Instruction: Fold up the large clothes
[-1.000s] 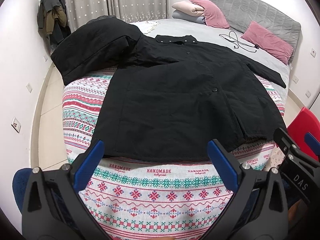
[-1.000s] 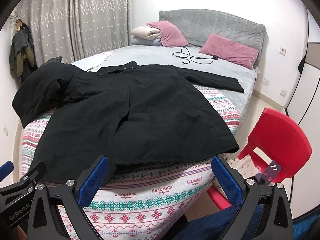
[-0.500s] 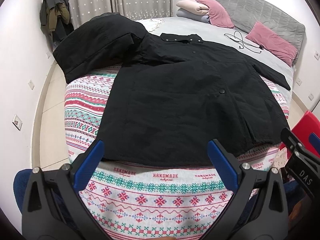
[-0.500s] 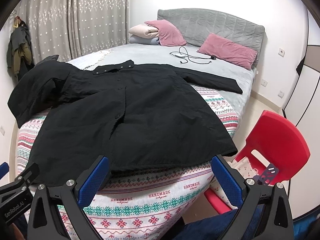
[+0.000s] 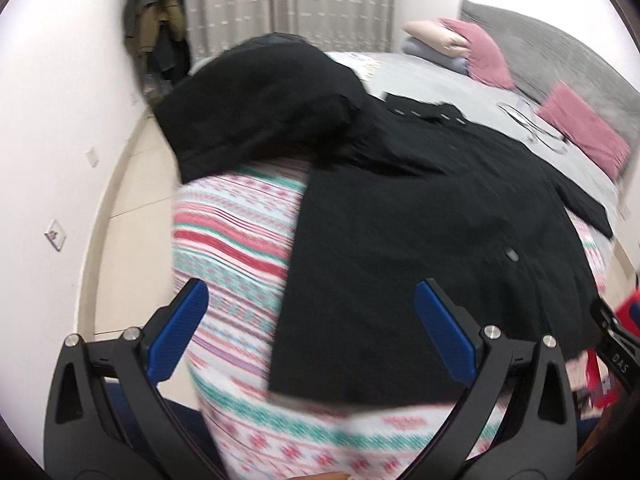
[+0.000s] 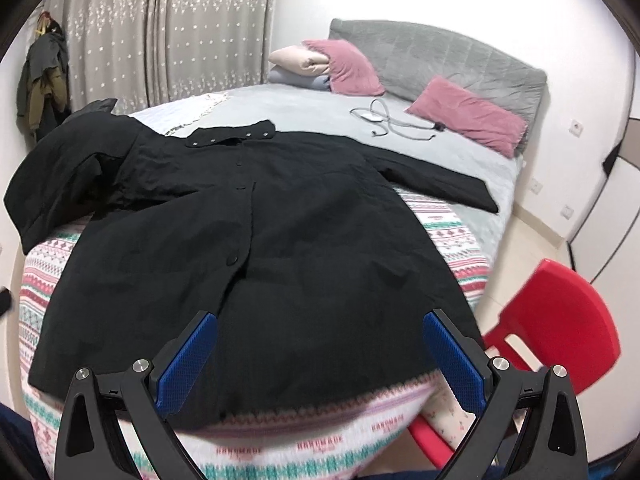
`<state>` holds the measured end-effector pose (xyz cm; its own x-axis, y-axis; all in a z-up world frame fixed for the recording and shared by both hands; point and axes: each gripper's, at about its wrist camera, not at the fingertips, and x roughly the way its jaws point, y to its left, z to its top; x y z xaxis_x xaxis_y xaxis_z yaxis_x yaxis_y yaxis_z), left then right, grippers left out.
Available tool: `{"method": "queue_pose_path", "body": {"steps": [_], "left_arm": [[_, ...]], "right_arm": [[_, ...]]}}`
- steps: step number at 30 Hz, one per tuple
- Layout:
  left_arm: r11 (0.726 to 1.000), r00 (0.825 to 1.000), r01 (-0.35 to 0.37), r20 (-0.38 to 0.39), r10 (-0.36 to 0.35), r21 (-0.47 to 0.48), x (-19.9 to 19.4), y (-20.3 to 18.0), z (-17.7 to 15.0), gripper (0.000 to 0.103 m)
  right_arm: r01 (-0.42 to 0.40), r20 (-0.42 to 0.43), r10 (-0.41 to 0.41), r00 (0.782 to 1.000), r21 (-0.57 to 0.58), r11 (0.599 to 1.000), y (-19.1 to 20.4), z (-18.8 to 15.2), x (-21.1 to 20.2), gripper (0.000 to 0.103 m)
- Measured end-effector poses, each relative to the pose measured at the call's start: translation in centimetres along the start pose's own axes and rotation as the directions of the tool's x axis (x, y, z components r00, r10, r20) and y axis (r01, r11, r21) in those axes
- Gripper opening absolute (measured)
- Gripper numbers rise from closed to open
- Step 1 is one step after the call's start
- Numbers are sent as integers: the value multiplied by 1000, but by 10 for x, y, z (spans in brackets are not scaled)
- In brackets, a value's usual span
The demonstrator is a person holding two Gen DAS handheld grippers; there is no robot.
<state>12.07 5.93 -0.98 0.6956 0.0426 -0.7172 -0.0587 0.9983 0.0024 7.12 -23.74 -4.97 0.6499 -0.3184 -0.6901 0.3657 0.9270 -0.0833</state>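
Observation:
A large black buttoned coat (image 5: 420,232) (image 6: 280,248) lies flat on the bed, collar toward the headboard and hem at the near edge. One sleeve (image 6: 440,188) stretches right. The other side (image 5: 260,112) is bunched up at the left, hanging over the bed edge. My left gripper (image 5: 308,328) is open above the coat's near-left hem corner and the blanket, holding nothing. Over the hem's middle my right gripper (image 6: 320,356) hovers open and empty. The left view is motion-blurred.
A patterned knit blanket (image 5: 240,240) (image 6: 40,292) covers the bed's foot over a grey sheet (image 6: 320,116). Pink pillows (image 6: 468,116), folded bedding (image 6: 296,64) and a white cable (image 6: 384,120) lie near the headboard. A red plastic chair (image 6: 560,320) stands right of the bed. Clothes hang on the wall (image 5: 156,16).
Both grippers have moved forward toward the coat's hem. The left one swung to the left, toward the hem's left corner. The coat has not moved.

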Motion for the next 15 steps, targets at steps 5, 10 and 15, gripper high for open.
{"method": "queue_pose_path", "body": {"steps": [5, 10, 15], "left_arm": [[992, 1000, -19, -24, 16, -126, 30, 54, 36, 103], [964, 996, -34, -85, 12, -263, 72, 105, 59, 102], [953, 993, -103, -87, 81, -284, 106, 136, 92, 102]], "right_arm": [[-24, -63, 26, 998, 47, 999, -19, 26, 41, 103], [-50, -153, 51, 987, 12, 999, -15, 57, 85, 103], [-102, -240, 97, 966, -10, 995, -3, 73, 127, 103]]}}
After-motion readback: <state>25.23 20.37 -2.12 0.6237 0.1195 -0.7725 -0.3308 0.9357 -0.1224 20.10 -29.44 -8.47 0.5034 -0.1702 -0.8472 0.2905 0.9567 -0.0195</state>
